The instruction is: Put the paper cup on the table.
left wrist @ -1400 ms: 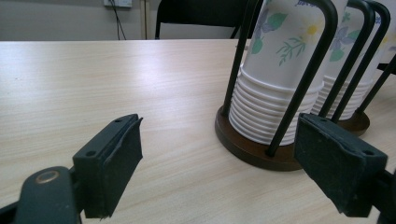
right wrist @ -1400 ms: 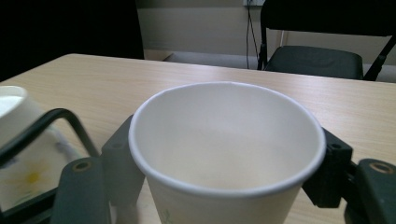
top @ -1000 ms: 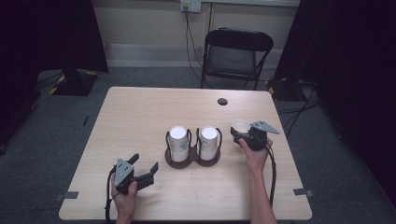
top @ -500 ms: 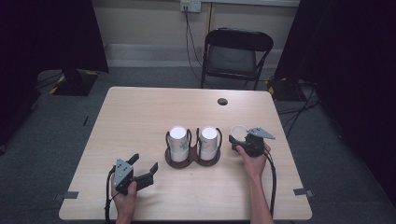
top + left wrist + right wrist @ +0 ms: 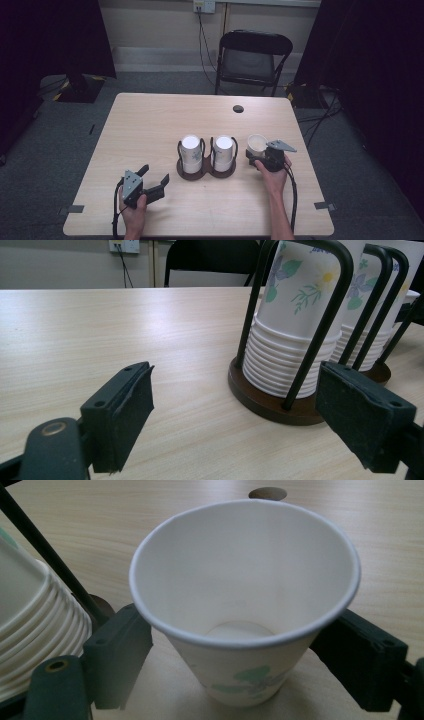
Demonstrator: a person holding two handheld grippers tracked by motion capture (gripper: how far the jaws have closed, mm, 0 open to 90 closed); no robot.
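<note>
Right gripper (image 5: 261, 156) has just been spreading its fingers, and the cup (image 5: 245, 605) stands upright between them on the worktop, toward the right edge, just beside the 2-stack holder (image 5: 206, 169). Release looks to be the step: best to open fully, then draw straight back so no pad (image 5: 120, 655) drags the rim. The pads sit either side of the cup wall, seemingly no longer pressing. Left gripper (image 5: 150, 181) waits near the front-left corner, fingers wide and empty, pointed at the holder.
</note>
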